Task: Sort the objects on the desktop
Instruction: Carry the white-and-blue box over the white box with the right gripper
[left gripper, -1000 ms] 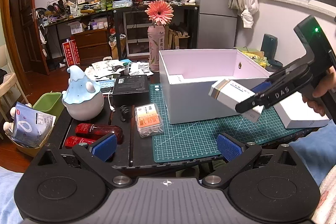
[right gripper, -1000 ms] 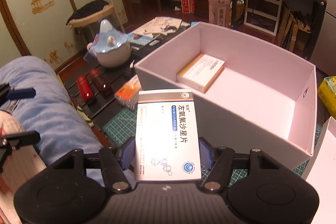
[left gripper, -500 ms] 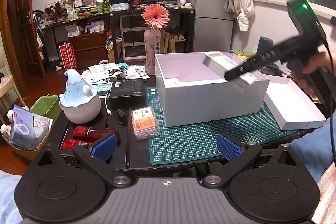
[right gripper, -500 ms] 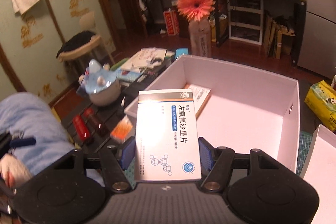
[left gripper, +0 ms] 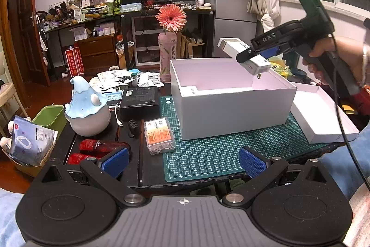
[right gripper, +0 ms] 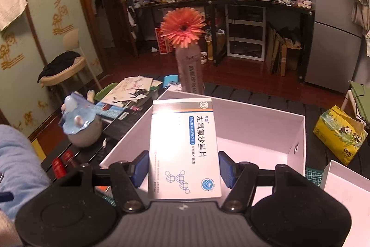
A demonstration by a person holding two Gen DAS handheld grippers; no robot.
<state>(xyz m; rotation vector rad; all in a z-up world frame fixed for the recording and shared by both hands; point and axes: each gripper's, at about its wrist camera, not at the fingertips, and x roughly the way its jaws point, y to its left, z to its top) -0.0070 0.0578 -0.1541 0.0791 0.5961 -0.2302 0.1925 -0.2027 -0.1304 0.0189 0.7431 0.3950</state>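
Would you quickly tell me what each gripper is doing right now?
Left gripper: open, empty.
Right gripper: shut on the medicine box, above the white box.

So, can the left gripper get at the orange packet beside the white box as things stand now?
Probably yes. The left gripper is open and empty, and the orange packet lies just ahead of it in the left wrist view, with nothing over it. The right gripper is away above the white box.

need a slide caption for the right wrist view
Right gripper holds a medicine box above the open white box.
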